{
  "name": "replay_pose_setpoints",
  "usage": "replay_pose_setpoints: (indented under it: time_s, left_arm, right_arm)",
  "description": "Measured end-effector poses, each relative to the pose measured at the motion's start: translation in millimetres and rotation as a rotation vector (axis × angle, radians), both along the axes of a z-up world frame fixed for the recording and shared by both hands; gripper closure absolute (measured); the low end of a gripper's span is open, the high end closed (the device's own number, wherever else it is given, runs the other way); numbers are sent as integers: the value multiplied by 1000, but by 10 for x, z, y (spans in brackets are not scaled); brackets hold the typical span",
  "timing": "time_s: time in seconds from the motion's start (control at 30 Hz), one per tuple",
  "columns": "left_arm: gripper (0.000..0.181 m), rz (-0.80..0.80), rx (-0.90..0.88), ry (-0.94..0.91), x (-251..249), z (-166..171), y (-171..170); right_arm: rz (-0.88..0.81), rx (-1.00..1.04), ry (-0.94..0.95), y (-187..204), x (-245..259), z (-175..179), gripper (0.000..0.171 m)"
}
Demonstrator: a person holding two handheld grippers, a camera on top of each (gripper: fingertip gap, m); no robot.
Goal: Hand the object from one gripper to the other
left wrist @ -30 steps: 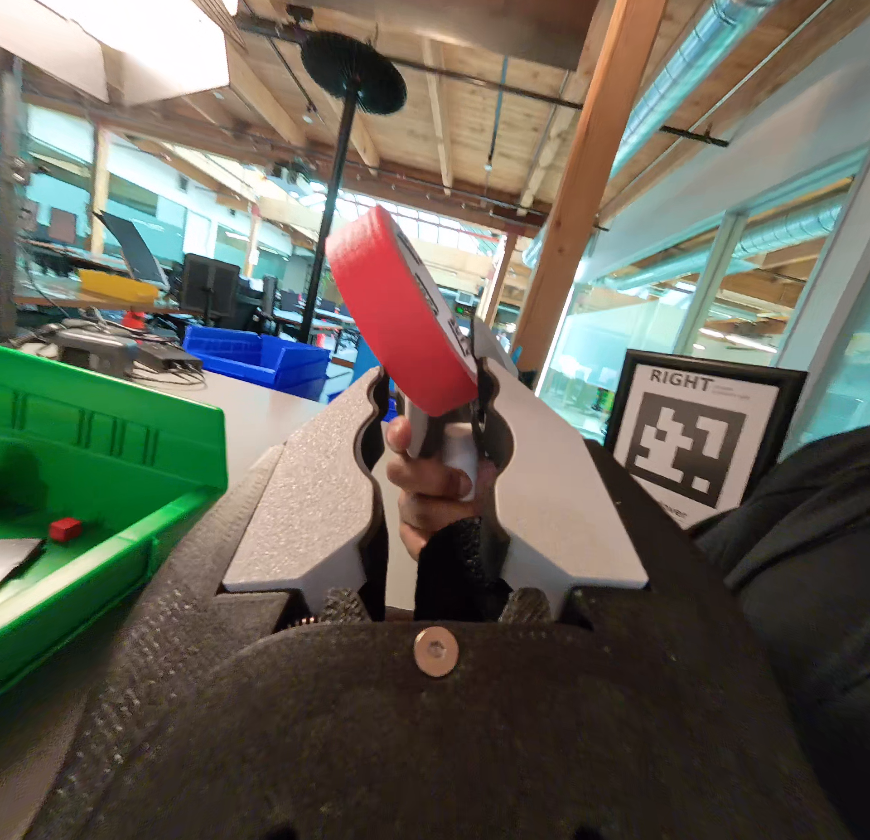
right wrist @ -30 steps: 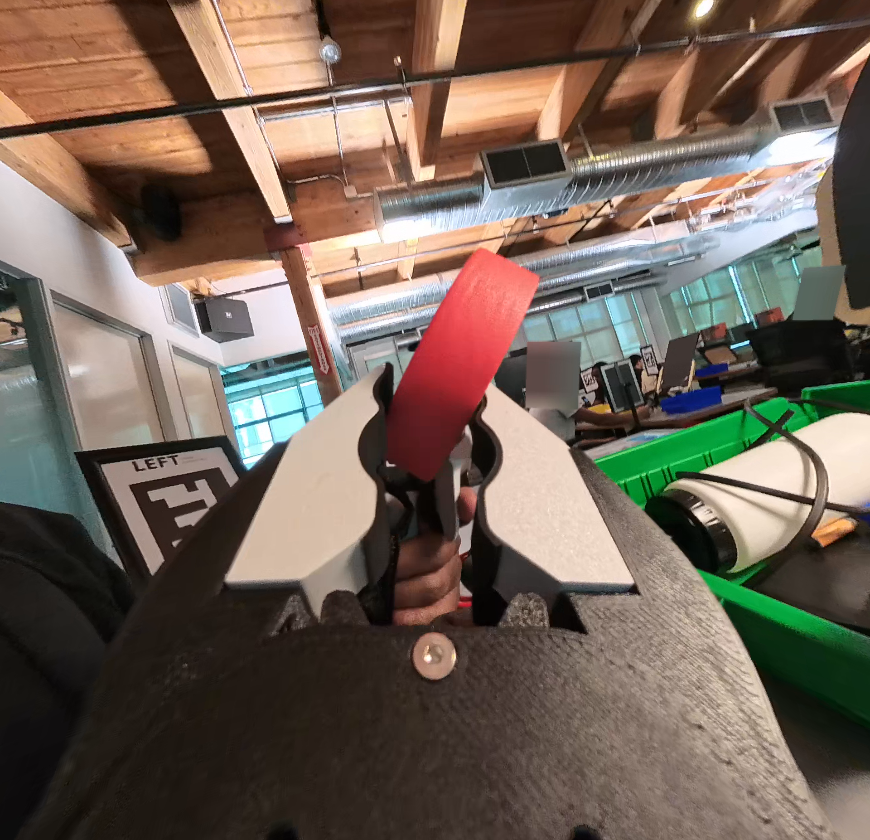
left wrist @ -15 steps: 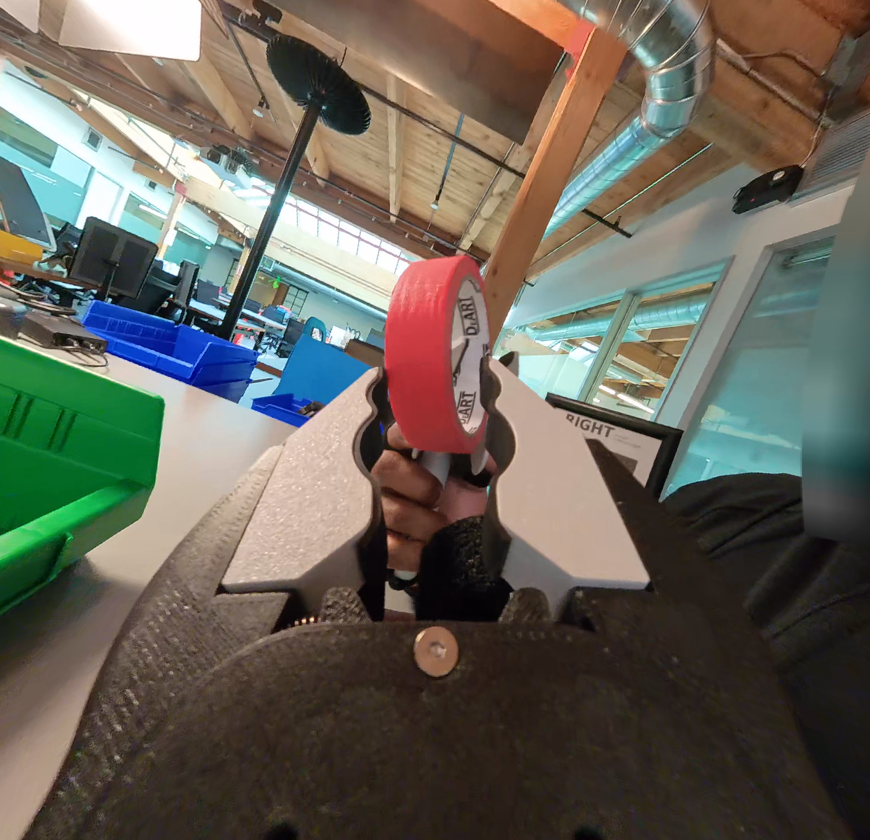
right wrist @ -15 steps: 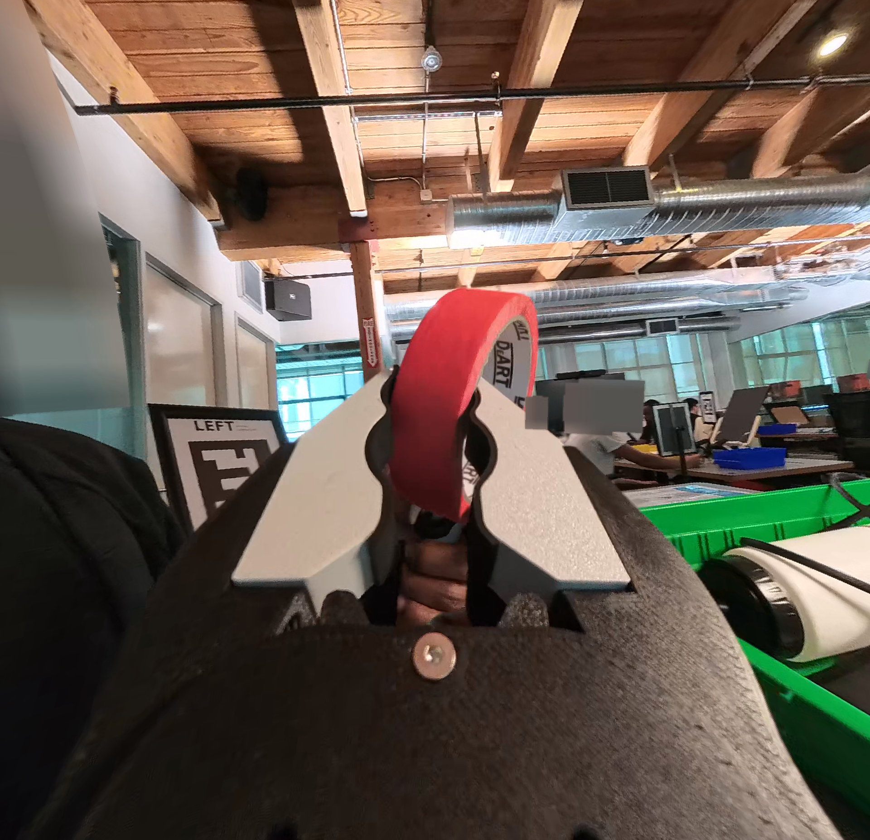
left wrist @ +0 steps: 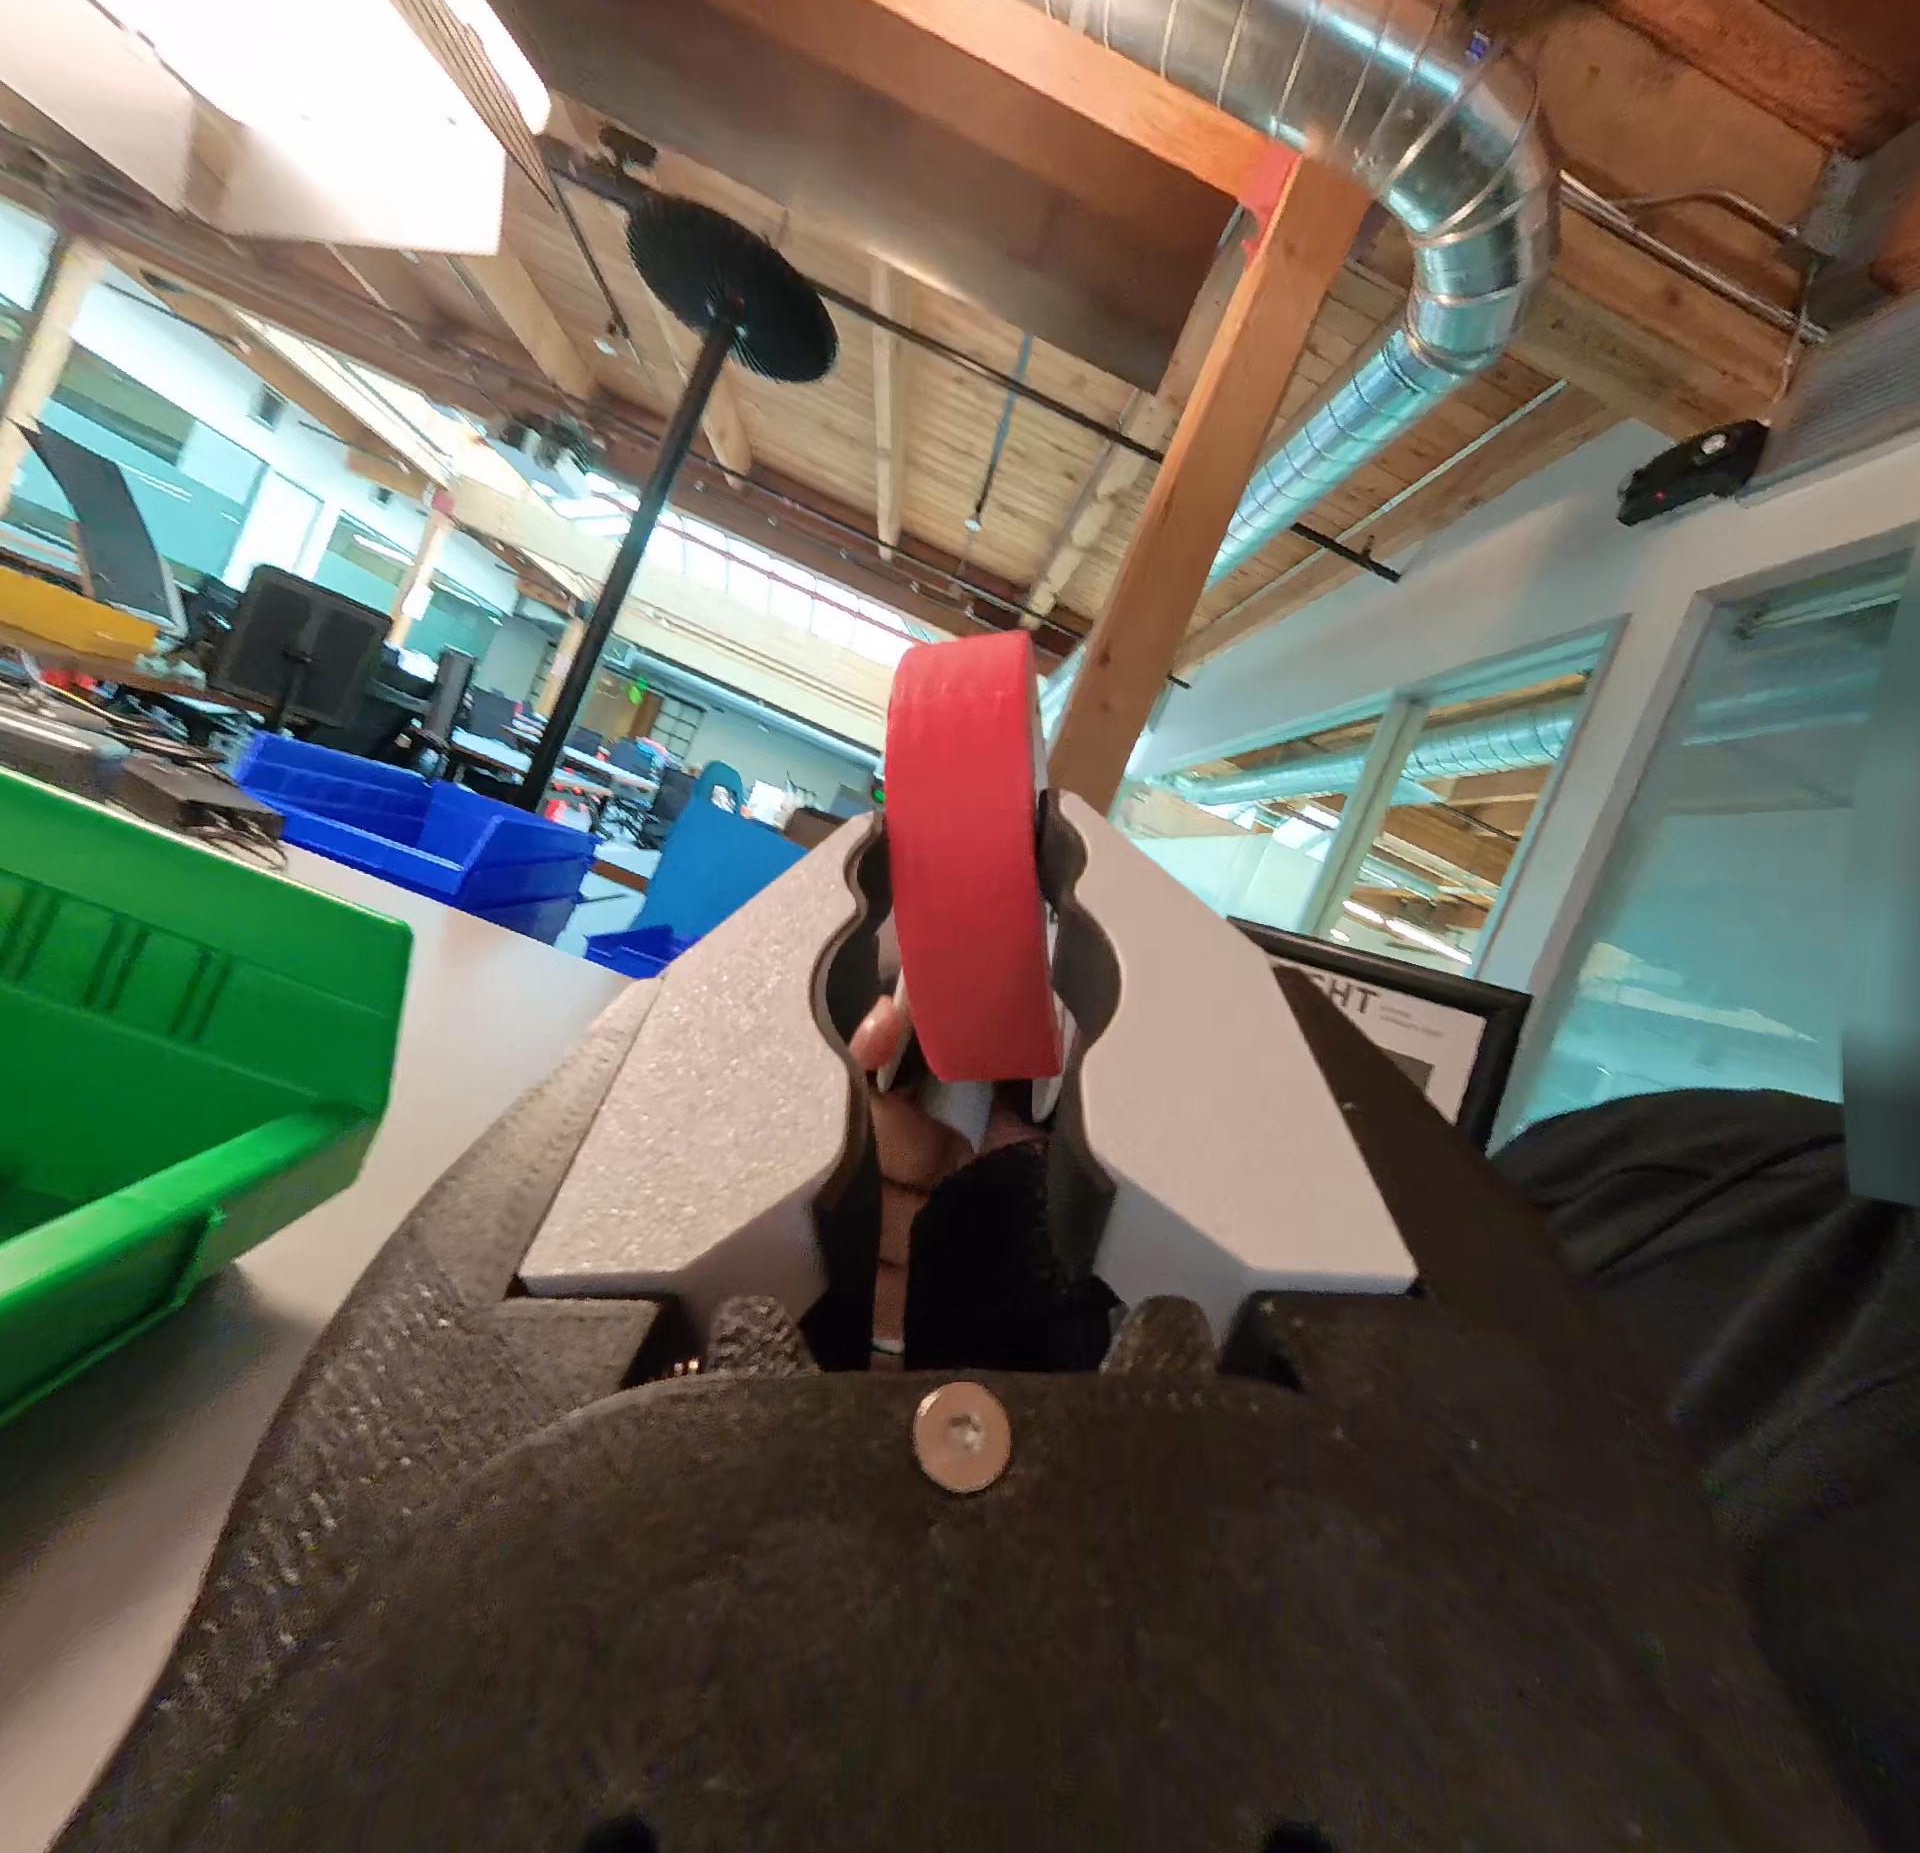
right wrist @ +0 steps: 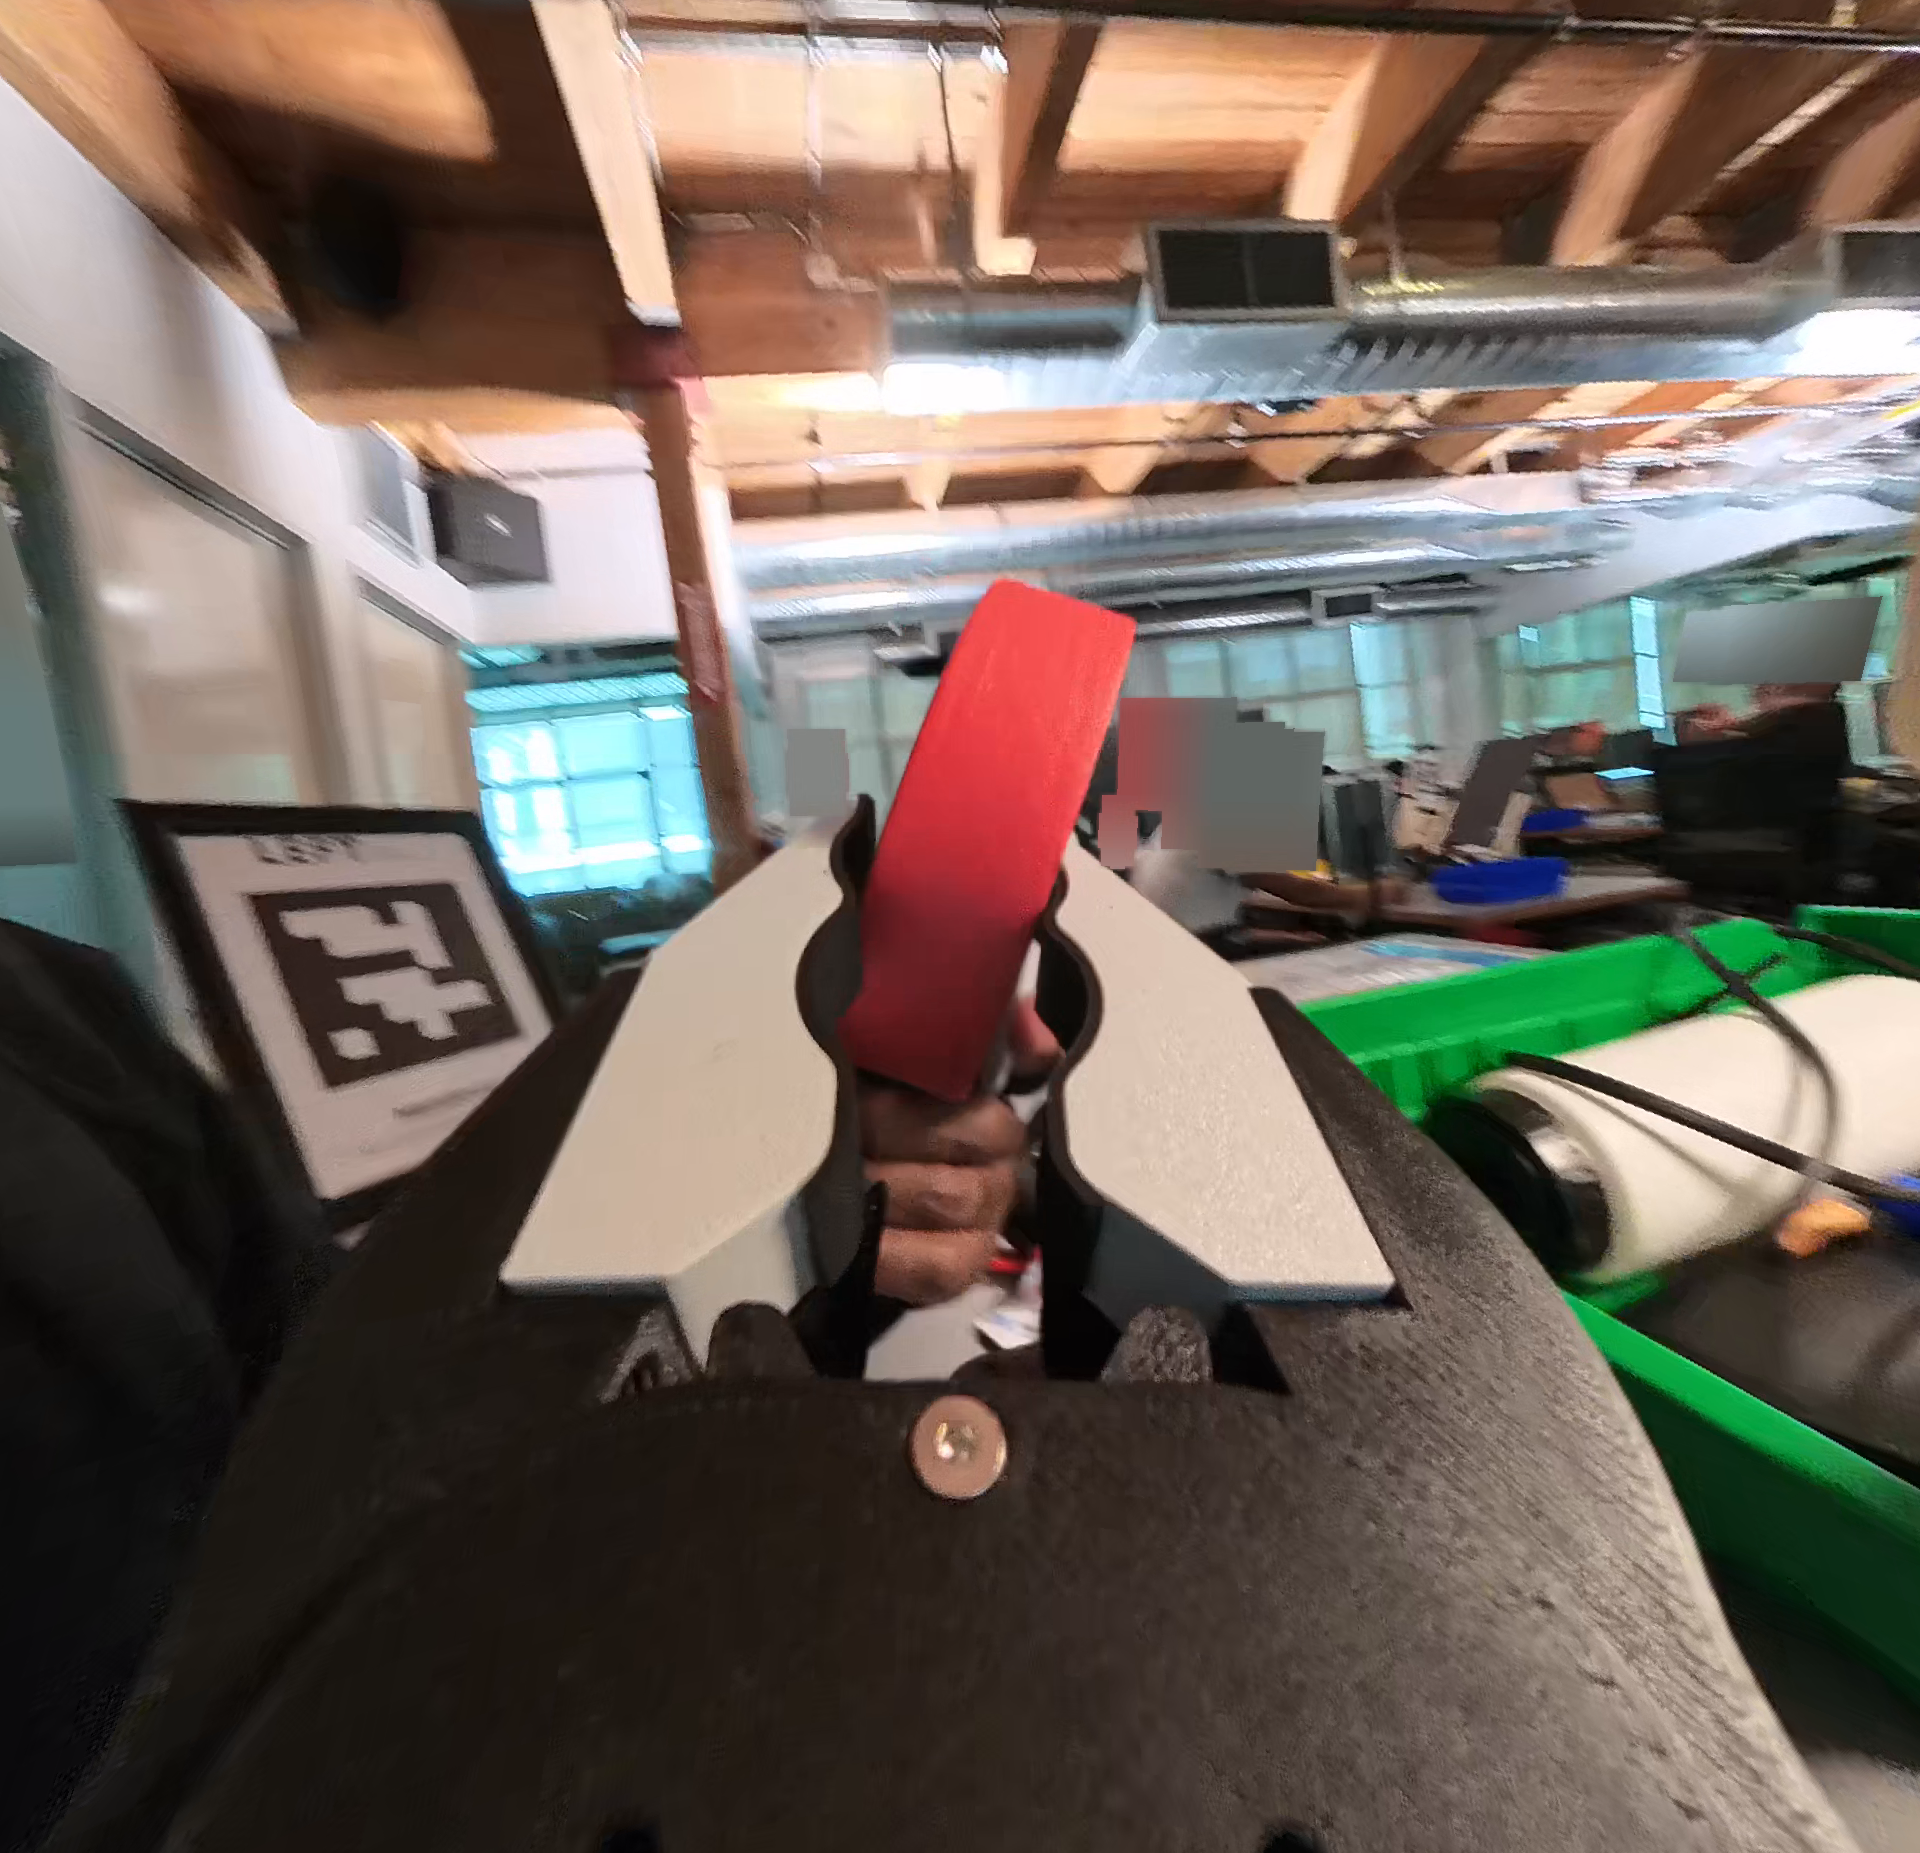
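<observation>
A red tape roll stands on edge between the grey fingers of my left gripper, whose tips touch both of its sides. The same red roll sits tilted between the fingers of my right gripper, whose tips also press on it. Both grippers face each other and are shut on the roll, held up in the air. Behind the roll, each view shows a hand on the other gripper's handle and that gripper's marker board. The roll's core is hidden.
A green bin stands on the grey table at the left of the left wrist view, with blue bins farther back. In the right wrist view a green bin holds a white roll and black cables. A dark sleeve is close by. Left and right tips are no more than a few centimetres apart.
The roll went from strongly tilted to nearly upright in the left wrist view, and the left fingers now touch both its sides. Both views have swung; the right wrist view is blurred by motion.
</observation>
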State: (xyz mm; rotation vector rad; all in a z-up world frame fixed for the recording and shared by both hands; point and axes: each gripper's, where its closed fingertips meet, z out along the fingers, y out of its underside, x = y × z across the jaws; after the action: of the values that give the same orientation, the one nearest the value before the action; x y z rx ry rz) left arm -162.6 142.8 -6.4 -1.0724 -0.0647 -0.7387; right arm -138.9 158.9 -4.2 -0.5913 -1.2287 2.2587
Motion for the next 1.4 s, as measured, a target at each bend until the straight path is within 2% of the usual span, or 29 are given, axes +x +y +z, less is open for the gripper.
replay_pose_setpoints:
  time_s: [0.07,0.3,0.43,0.6,0.9,1.0,1.07,1.17,1.3,1.4]
  left_arm:
    - [153,48,18,-9,-82,24,-29]
    - [154,168,34,32,-178,61,-63]
    - [154,311,-6,152,-200,37,-32]
    - [153,448,-108,301,-196,-87,105]
    - [153,465,-203,401,-124,-244,243]
    - [151,351,-175,334,-17,-223,246]
    - [143,176,-120,197,73,-145,182]
    - [145,-57,-43,38,179,-30,53]
    - [149,-161,-77,54,337,-86,65]
    - [159,-226,-53,47,412,-66,22]
  right_arm:
    - [-80,73,-34,-34,-105,-93,140]
    - [-194,172,-120,-9,-285,-270,130]
    - [-430,256,-118,306,-383,-297,123]
    - [-703,360,-56,628,-392,-246,129]
    - [-843,598,45,515,-416,-318,156]
    - [-826,577,24,545,-421,-322,157]
    - [-730,495,2,520,-395,-298,156]
    - [-613,398,-30,487,-371,-279,158]
    - [-426,344,-73,322,-337,-324,157]
    - [-367,333,-107,264,-348,-375,157]
